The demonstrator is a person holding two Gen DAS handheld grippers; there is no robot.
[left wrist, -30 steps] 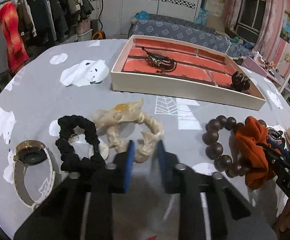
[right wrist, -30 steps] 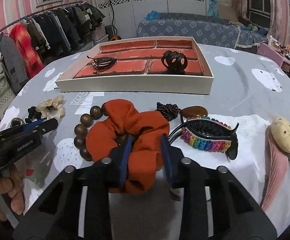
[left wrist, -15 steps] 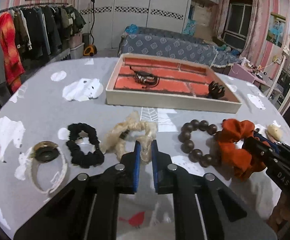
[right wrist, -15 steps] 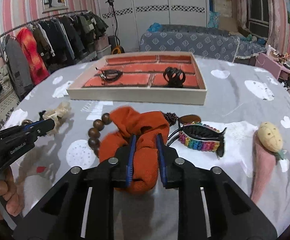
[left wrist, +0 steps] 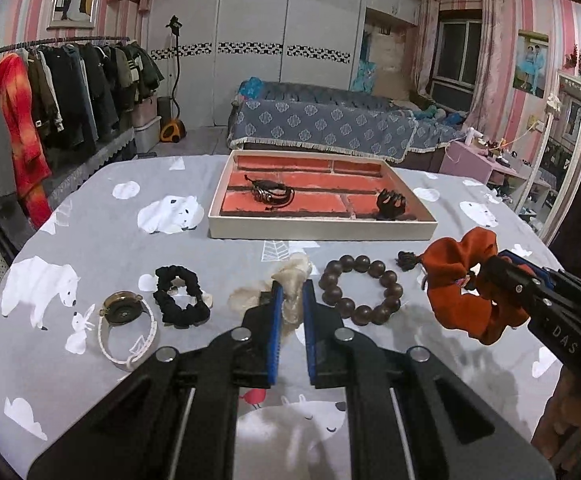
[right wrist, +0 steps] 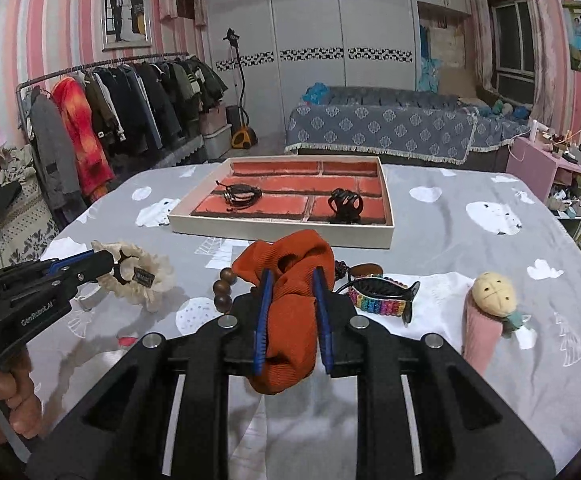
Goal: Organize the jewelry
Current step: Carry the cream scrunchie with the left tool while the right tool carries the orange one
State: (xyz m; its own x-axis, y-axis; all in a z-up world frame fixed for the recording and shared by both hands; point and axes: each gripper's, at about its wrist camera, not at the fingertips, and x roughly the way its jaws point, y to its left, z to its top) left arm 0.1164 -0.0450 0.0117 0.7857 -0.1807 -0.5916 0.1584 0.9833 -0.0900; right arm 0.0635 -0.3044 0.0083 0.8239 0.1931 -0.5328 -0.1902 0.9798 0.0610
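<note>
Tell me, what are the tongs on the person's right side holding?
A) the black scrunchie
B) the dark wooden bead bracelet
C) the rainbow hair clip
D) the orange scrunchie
D: the right tongs are shut on the orange scrunchie, bunched between the blue pads, while the bead bracelet and rainbow hair clip lie on the table.

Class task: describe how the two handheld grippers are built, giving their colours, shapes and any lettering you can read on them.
Each gripper is matte black plastic with two parallel fingers faced by blue pads and silver round bolts at the pivots. The left gripper shows "GenRobot.AI" in white on its side in the right wrist view; the right gripper shows white letters "DAS" in the left wrist view. No cables or sleeves are visible.
</note>
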